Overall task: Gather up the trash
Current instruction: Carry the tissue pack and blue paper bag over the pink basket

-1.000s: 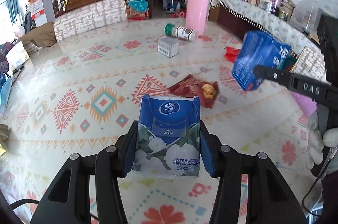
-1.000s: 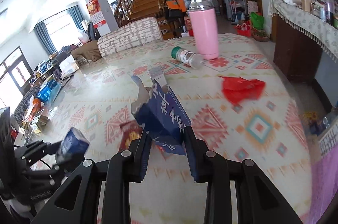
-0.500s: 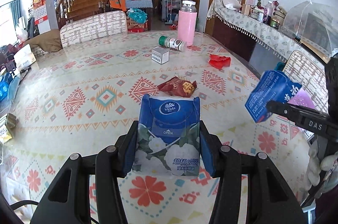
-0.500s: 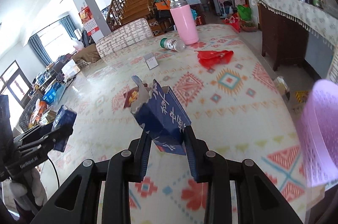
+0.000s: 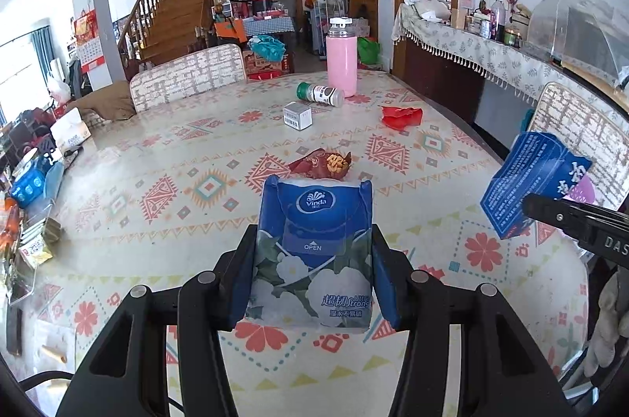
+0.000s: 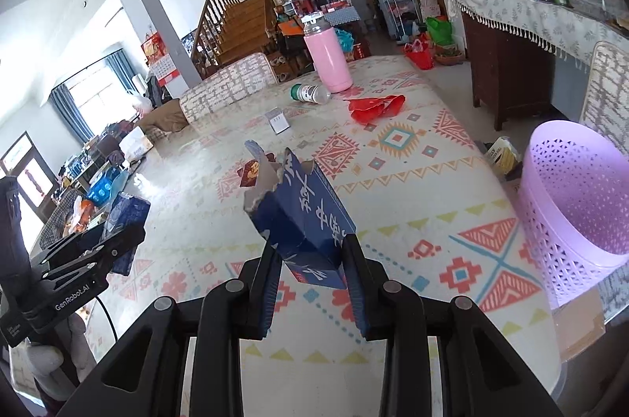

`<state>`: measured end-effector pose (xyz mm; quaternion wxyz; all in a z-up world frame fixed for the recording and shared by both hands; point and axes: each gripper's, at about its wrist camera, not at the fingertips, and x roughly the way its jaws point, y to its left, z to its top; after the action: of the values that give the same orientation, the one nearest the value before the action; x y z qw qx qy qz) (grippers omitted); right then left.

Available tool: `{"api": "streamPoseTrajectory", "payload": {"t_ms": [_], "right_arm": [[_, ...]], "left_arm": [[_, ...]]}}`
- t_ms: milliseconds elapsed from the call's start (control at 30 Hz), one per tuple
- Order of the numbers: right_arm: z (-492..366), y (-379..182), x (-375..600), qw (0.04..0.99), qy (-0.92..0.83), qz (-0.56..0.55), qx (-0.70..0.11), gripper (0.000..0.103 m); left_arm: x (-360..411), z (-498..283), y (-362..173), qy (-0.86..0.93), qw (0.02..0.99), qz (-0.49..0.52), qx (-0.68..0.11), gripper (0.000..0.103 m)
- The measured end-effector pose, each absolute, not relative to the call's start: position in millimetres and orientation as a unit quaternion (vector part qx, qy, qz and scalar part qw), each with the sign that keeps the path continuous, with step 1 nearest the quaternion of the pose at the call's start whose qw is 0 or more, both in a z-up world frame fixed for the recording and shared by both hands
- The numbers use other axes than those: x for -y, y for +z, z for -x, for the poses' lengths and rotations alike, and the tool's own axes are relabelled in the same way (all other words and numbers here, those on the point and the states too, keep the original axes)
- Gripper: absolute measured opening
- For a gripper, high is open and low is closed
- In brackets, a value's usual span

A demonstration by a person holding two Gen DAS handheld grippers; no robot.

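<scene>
Two pieces of trash are already off the table, one in each pair of tongs. The left gripper [image 5: 314, 259] pinches a blue tissue pack [image 5: 314, 255] upright between its pads, and the right gripper [image 6: 310, 279] is clamped on the lower corner of a torn blue carton [image 6: 298, 212], which juts up with its ragged mouth at the top.

What has changed in the last second is the distance. Both hands have drawn back from the middle of the table [image 5: 157, 149] toward its near edge, so the things left lying there now look farther off, and a lilac basket [image 6: 578, 204] has come into the right-hand view, just off the table's right corner. A second ago it was not to be seen at all. The carton is now near the basket but not yet over its rim, and the tissue pack hangs over the near part of the table, farther from it.

To my eye that means the picking-up is done for this round and the carrying is under way: the carton looks to go in first, then the pack.

Still waiting on the cloth are a brown snack wrapper [image 5: 320, 163], a red wrapper [image 5: 401, 116], a small white box [image 5: 297, 116] and a bottle [image 5: 320, 93] lying on its side beside a pink flask [image 5: 341, 63], which stands upright and hardly looks like trash.
</scene>
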<state>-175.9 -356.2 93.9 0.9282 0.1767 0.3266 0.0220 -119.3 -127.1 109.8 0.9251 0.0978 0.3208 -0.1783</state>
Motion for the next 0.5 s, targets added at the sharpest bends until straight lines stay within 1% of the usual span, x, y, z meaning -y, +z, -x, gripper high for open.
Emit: {"api": "streamPoseTrajectory", "payload": {"t_ms": [500], "right_arm": [[202.4, 93.2, 368.3, 0.932, 0.010, -0.188, -0.310, 0.034]], "left_arm": [[150.5, 132.6, 105.7, -0.165, 0.925, -0.133, -0.315, 0.051]]}}
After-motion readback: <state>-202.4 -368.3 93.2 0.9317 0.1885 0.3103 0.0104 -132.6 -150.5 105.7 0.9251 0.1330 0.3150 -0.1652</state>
